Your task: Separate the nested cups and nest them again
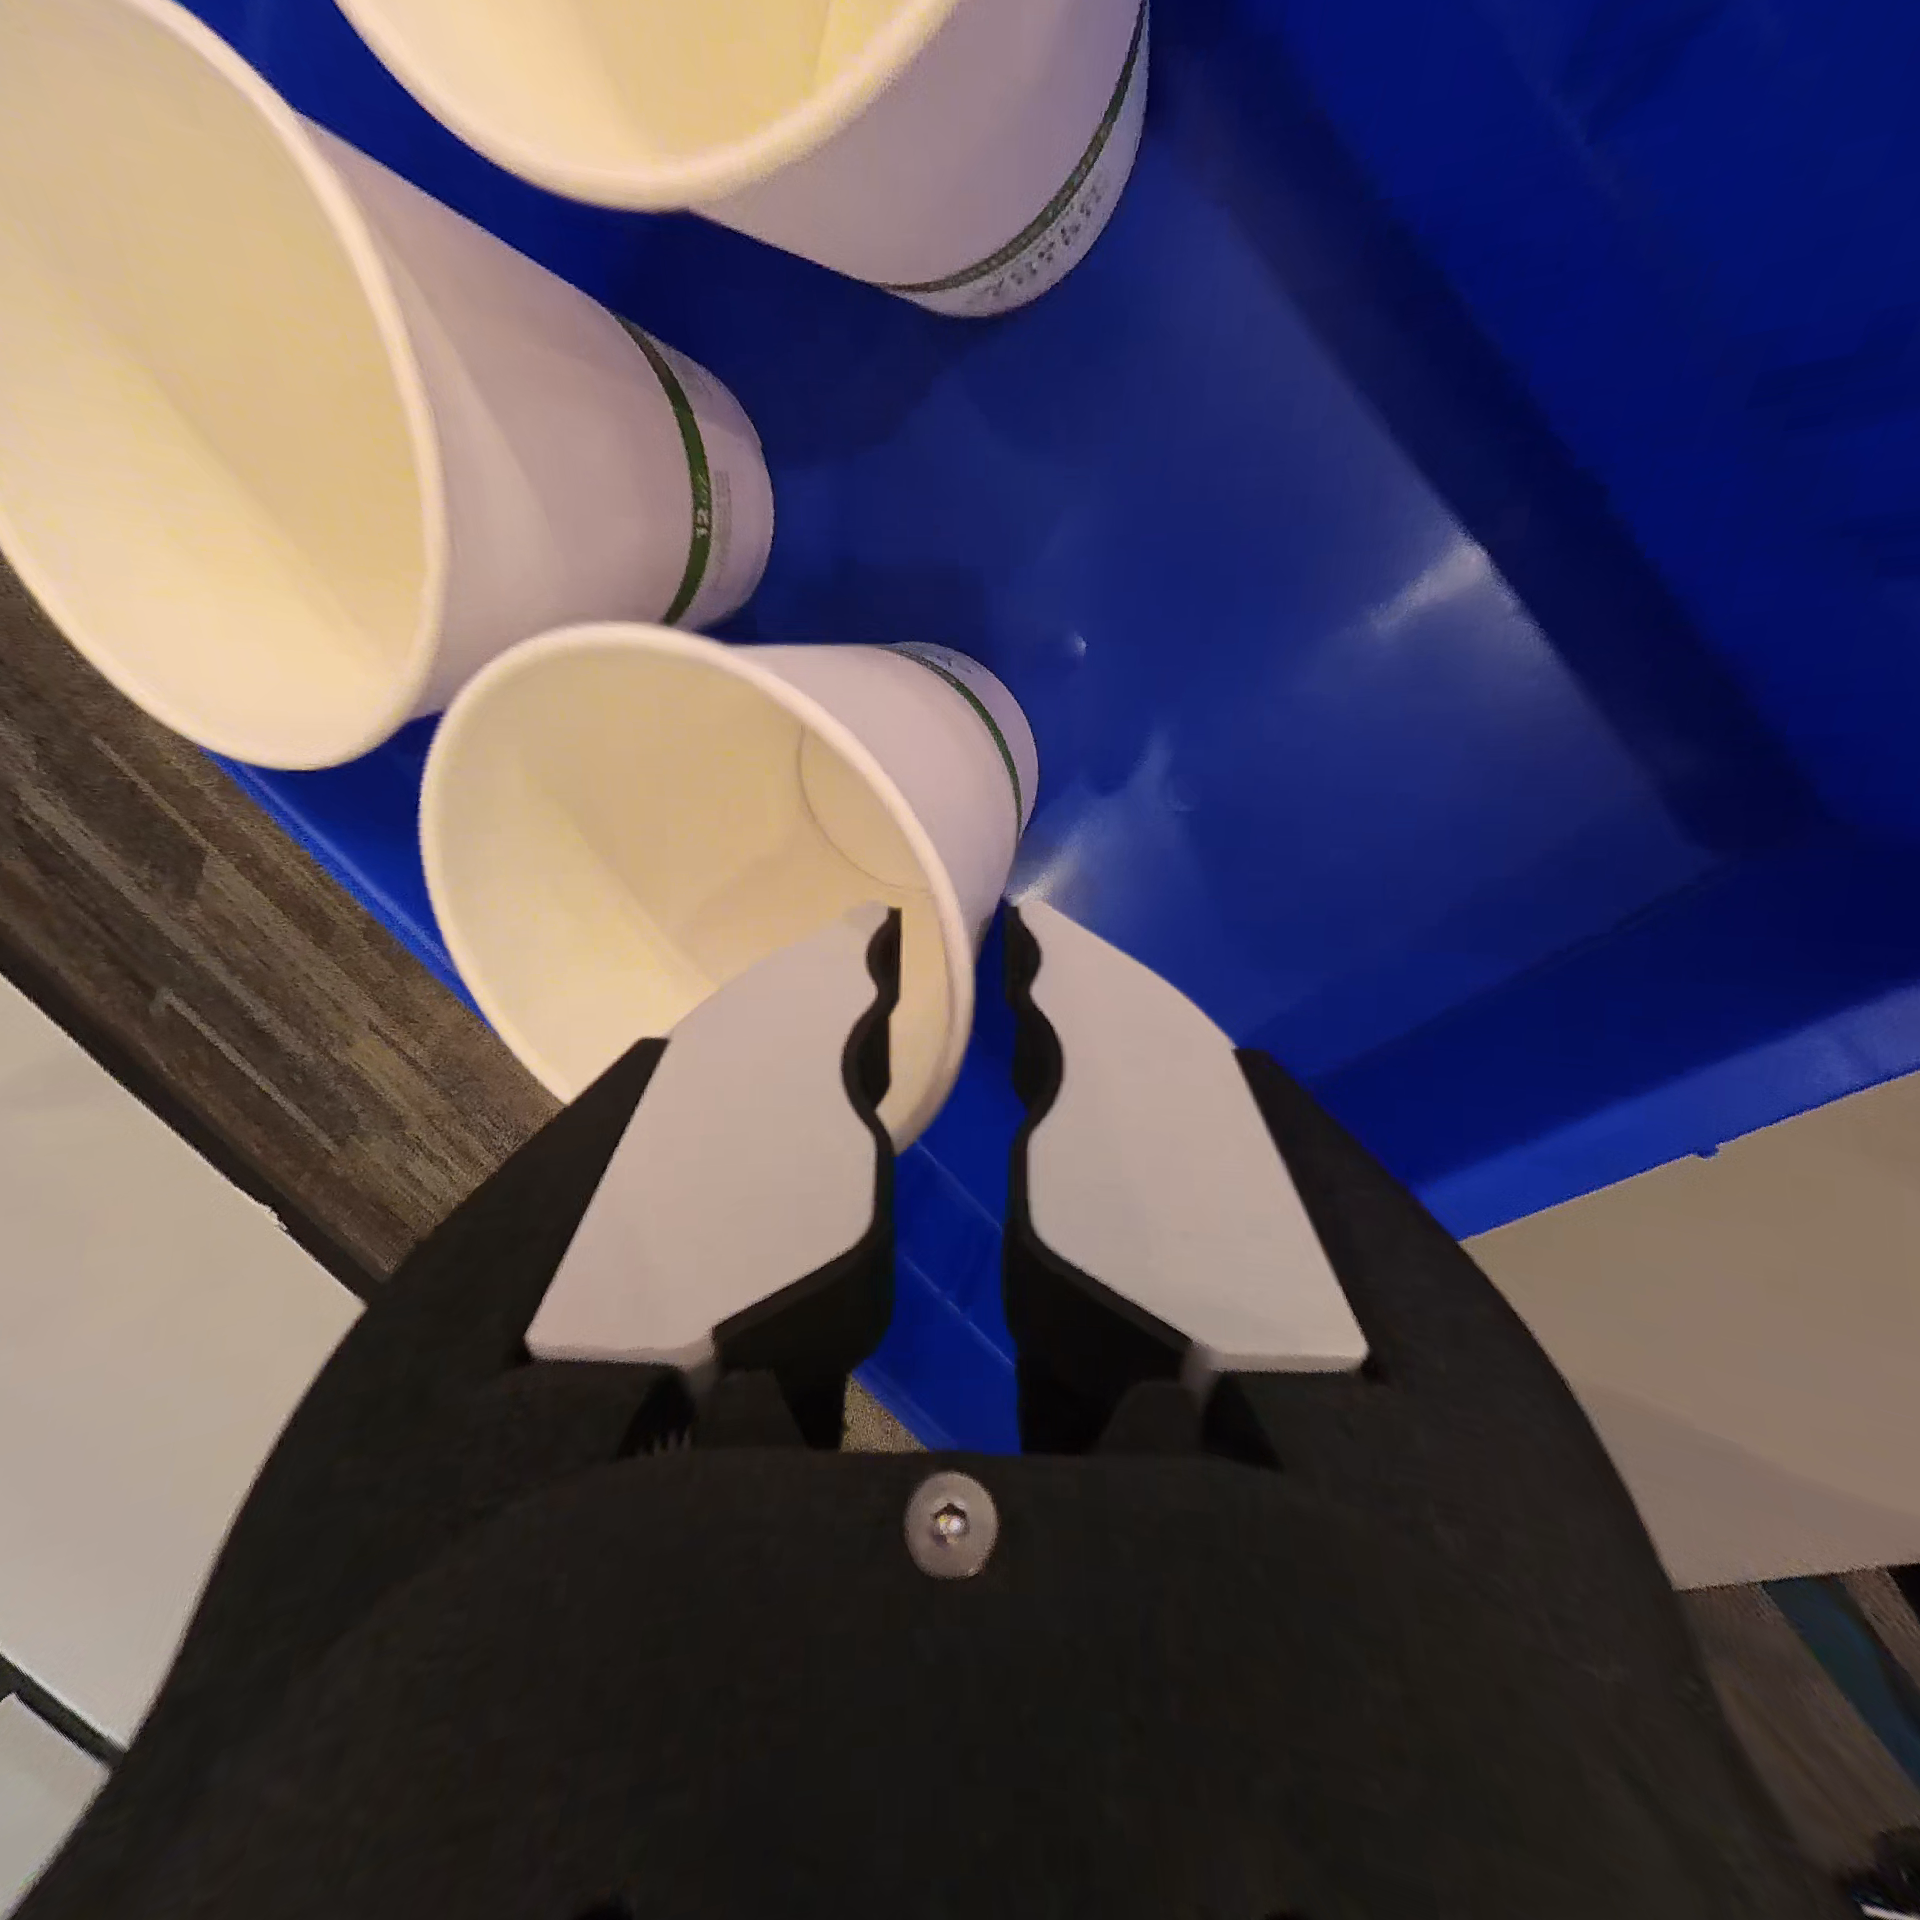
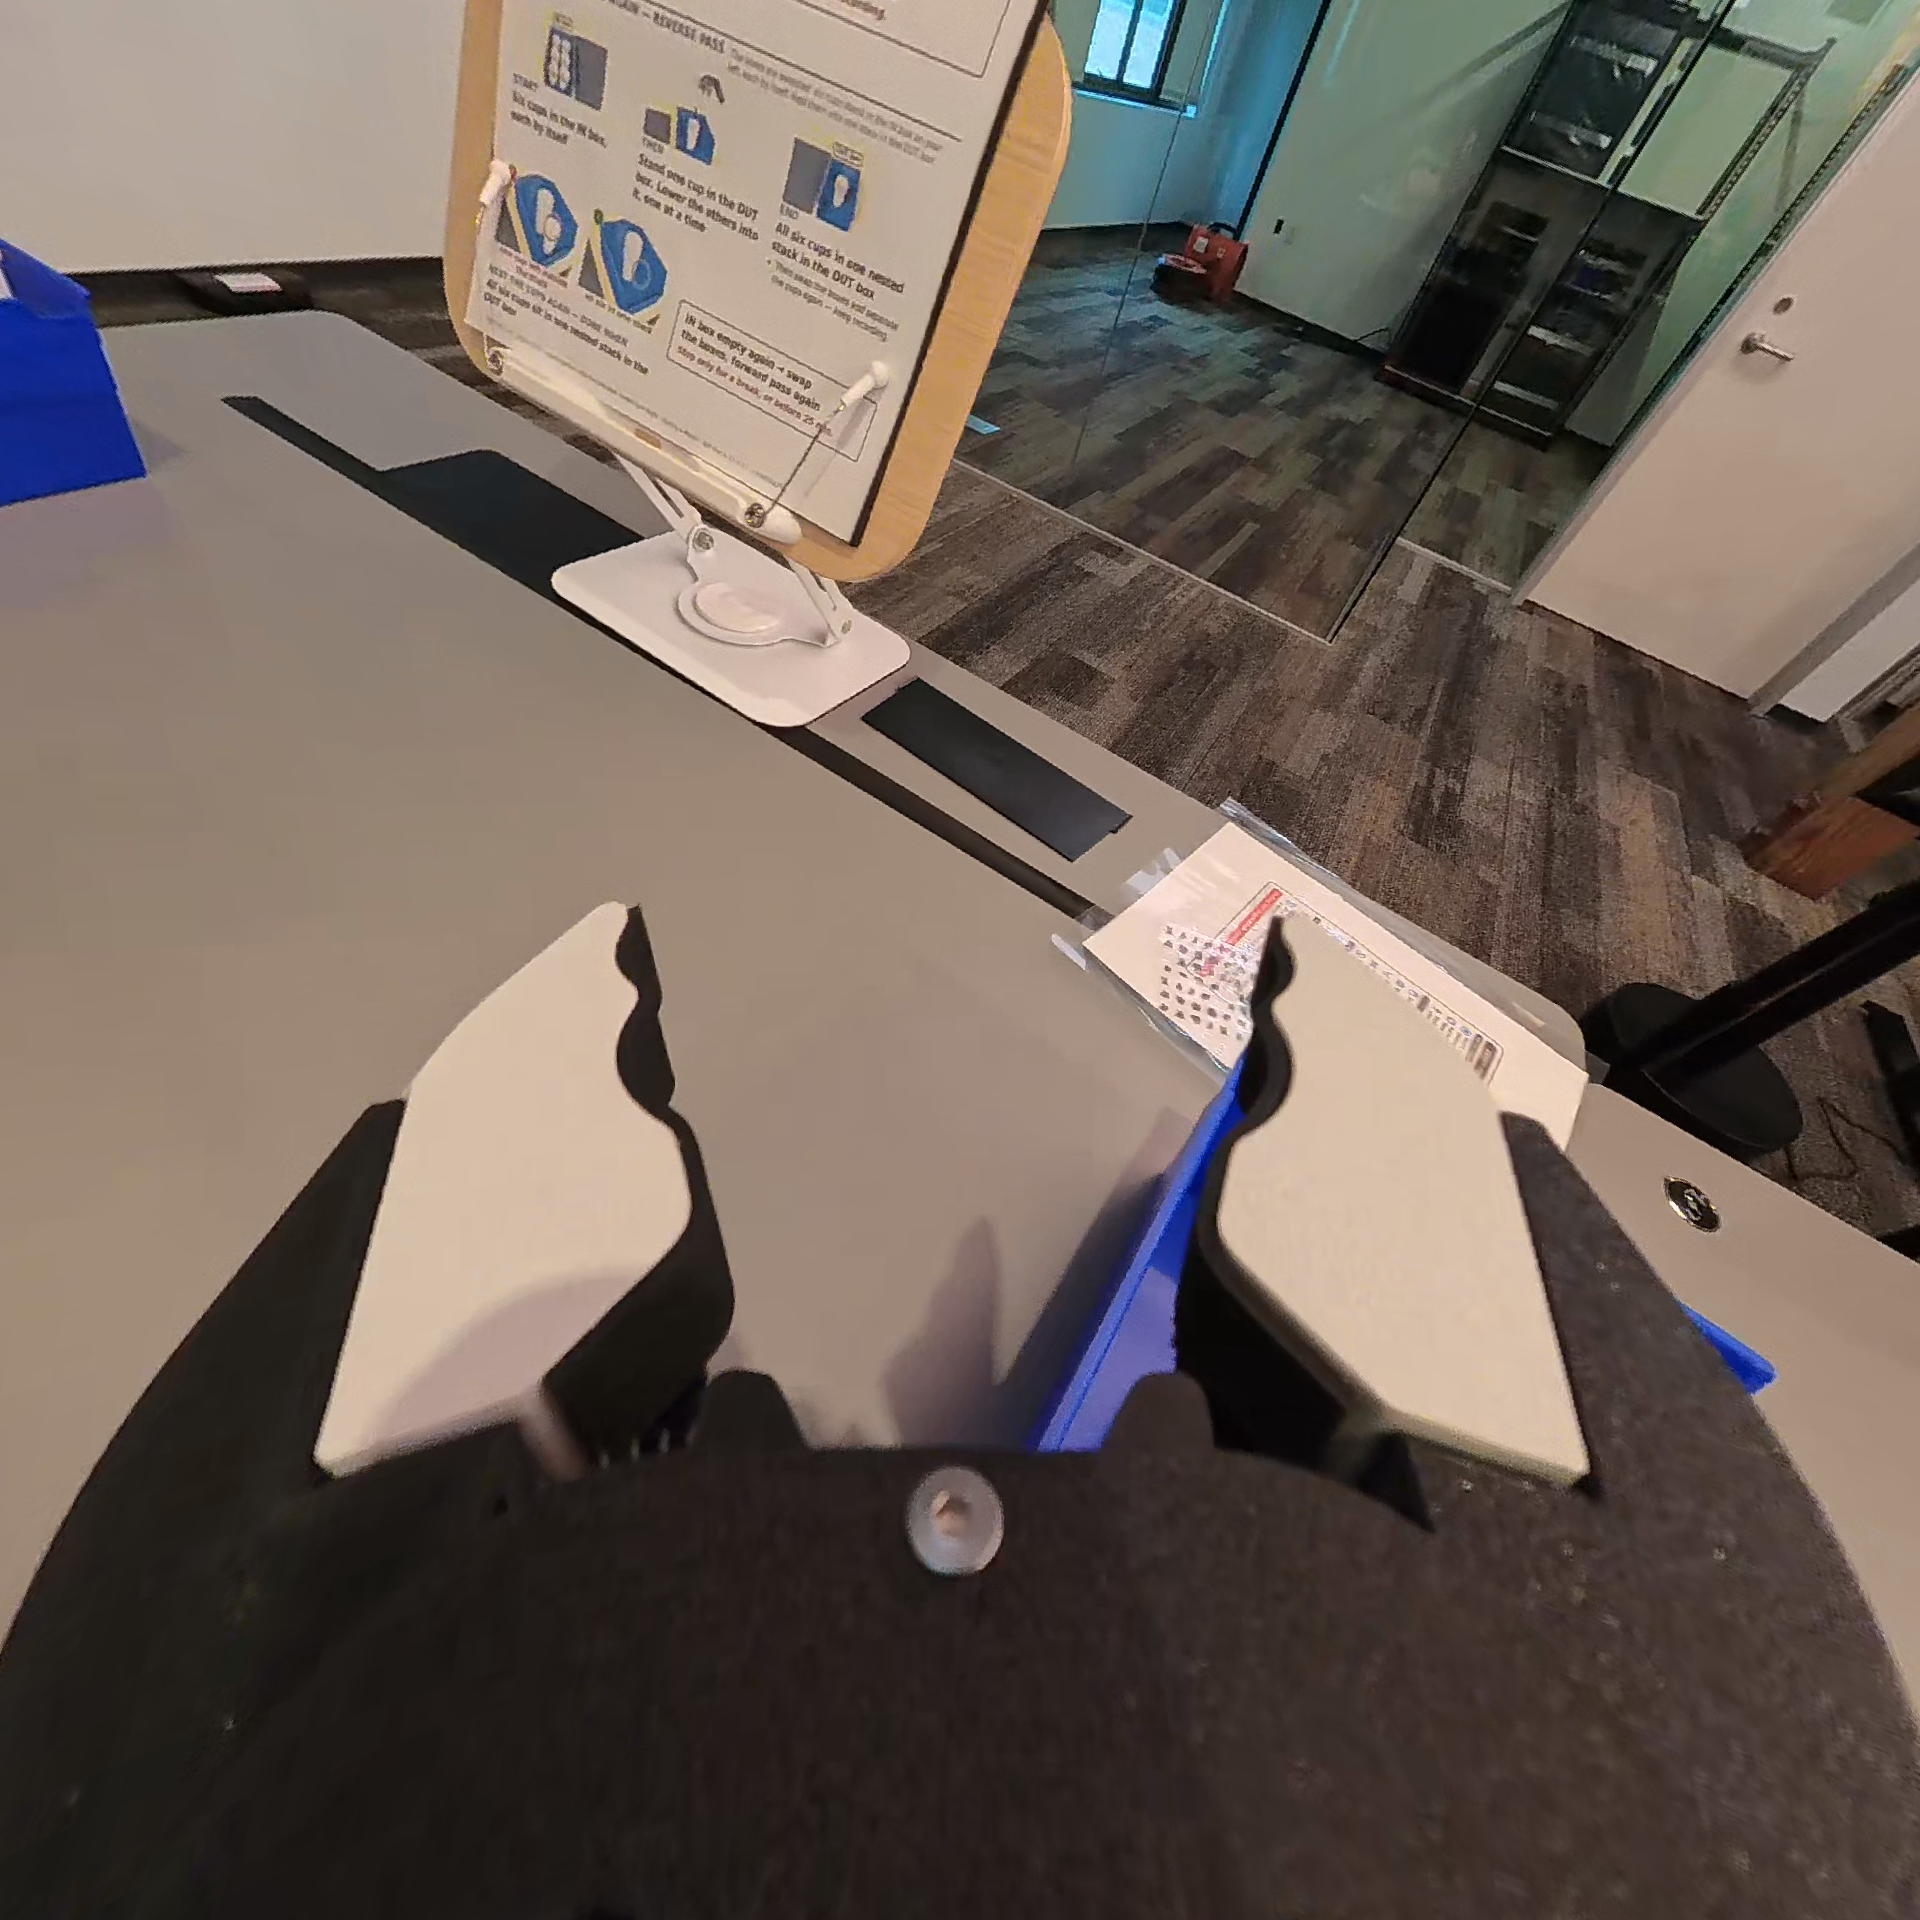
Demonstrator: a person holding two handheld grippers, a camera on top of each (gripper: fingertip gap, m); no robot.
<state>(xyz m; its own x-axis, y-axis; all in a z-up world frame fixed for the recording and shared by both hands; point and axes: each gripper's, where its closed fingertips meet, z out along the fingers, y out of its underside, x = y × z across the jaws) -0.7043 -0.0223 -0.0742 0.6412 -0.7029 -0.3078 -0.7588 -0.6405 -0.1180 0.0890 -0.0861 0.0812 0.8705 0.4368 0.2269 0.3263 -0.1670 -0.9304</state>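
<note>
Three white paper cups with a green band near the base stand in a blue bin (image 1: 1351,727) in the left wrist view. My left gripper (image 1: 953,920) straddles the near rim of the closest cup (image 1: 665,831): one finger is inside the cup and the other outside, with the cup wall between them. The jaws are only narrowly apart, and a gap shows beside the wall. A second cup (image 1: 208,395) stands at the left and a third cup (image 1: 810,114) at the top. My right gripper (image 2: 951,930) is wide open and empty above the grey table (image 2: 312,831).
A second blue bin's edge (image 2: 1122,1320) lies just under my right gripper. Another blue box (image 2: 52,405) stands at the far left. An instruction sheet on a wooden stand (image 2: 748,270) stands at the table's back. A bagged paper sheet (image 2: 1351,997) lies at the right edge.
</note>
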